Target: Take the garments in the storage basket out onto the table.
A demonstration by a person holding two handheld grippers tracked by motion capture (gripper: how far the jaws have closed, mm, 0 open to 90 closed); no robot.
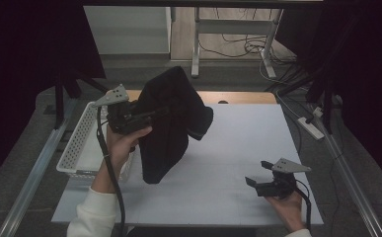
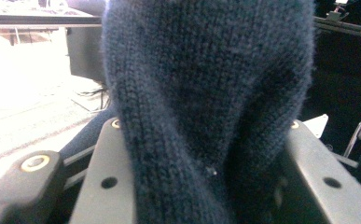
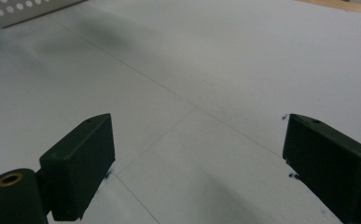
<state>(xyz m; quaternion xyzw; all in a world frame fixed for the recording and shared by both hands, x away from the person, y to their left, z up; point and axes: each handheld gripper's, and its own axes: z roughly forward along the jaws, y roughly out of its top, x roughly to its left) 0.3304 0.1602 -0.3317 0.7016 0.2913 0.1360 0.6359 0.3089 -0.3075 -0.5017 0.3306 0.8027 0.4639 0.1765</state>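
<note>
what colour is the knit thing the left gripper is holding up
Dark navy blue, plain knit. The knit garment shows best in the left gripper view; the high view makes it look nearly black.

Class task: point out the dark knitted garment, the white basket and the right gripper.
dark knitted garment [image 1: 166,133], high view, hanging body.
white basket [image 1: 75,140], high view, perforated left wall.
right gripper [image 1: 258,173], high view, between its open jaws.

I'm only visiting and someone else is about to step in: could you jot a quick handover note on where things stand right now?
Left gripper: shut on the dark navy knitted garment, held up with its lower end hanging just above the white table.
Right gripper: fingers open, holding nothing, low over the table's near right part.
White perforated plastic basket: at the table's left edge, contents hidden.
Done: garment picked up.
Left: probably set it down, on the table or in the basket.
</note>
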